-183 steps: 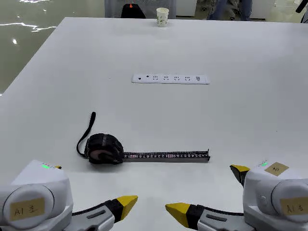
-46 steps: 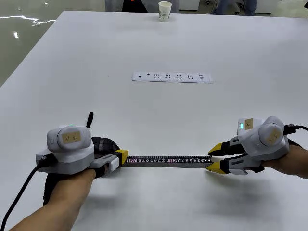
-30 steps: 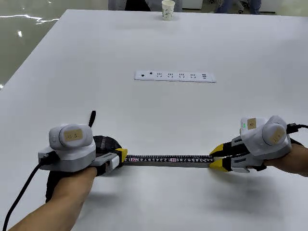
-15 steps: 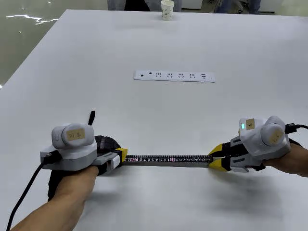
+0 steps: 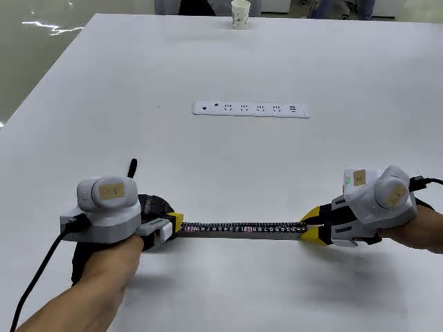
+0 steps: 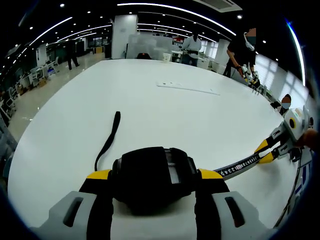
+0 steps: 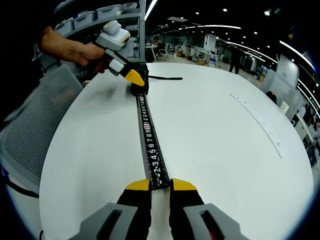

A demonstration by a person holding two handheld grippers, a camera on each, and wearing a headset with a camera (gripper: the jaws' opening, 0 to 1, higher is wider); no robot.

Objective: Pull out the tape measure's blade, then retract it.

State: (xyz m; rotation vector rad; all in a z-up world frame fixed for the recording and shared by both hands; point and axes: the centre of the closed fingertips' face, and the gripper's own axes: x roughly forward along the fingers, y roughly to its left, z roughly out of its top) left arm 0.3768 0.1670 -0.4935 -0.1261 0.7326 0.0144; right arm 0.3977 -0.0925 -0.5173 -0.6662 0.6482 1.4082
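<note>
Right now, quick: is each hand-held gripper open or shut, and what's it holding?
Left hand-held gripper: shut on the tape measure.
Right hand-held gripper: shut on the end of the blade.

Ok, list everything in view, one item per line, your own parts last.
table: one, white, under everything.
tape measure case: one, black, near left of table.
blade: one, dark with white numerals, drawn out rightward from the case.
wrist strap: one, black, lying behind the case.
power strip: one, white, mid-table.
paper cup: one, white, far edge.
chair: one, grey mesh, beside the table.
people: at least two, standing beyond the far end.
left tool: one, white with yellow tips, shut on the case.
right tool: one, same colours, shut on the blade's end.
hands: two, one on each tool.
</note>
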